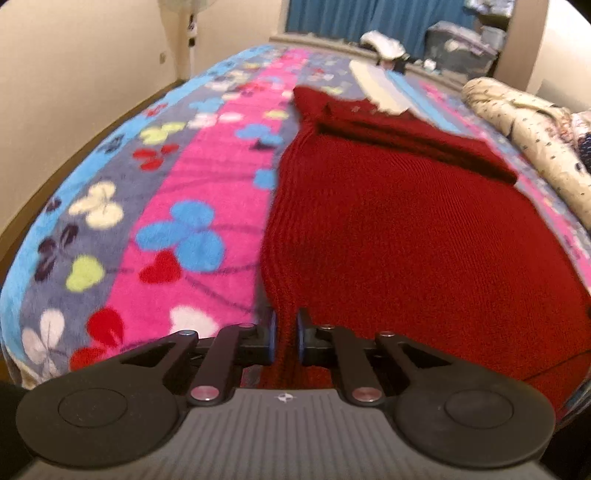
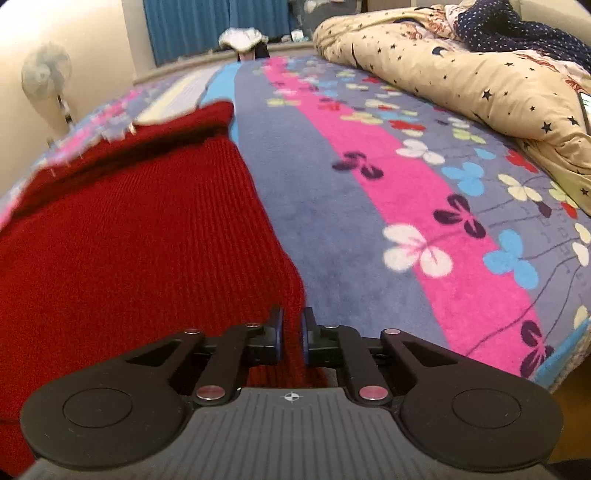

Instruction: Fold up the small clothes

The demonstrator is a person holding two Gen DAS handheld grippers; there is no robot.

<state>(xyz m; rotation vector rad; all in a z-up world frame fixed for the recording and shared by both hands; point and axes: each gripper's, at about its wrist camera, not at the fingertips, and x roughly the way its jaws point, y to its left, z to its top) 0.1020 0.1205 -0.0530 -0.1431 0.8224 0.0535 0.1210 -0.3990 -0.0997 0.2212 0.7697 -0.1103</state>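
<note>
Red knit sweater (image 1: 406,229) lies spread on the bed, over a fleece blanket (image 1: 207,192) w/ pink, blue and grey stripes and butterfly shapes. Left wrist view: sweater fills centre and right of frame, its near left edge bunched up into the left gripper (image 1: 285,338) at bottom centre; jaws clamped on that fabric, blue pads pressing both sides. Folded-over part of the sweater runs across the upper centre, w/ a pale cloth (image 1: 380,88) just behind it. Right wrist view: sweater (image 2: 129,236) takes the left half of frame, its near right edge pinched in the right gripper (image 2: 291,341) at bottom centre, jaws closed on the knit. Cream star-print duvet (image 2: 461,70) heaped at upper right, well apart from the sweater. Standing fan (image 2: 46,72) at upper left by the wall; blue curtain (image 2: 207,26) top centre.
</note>
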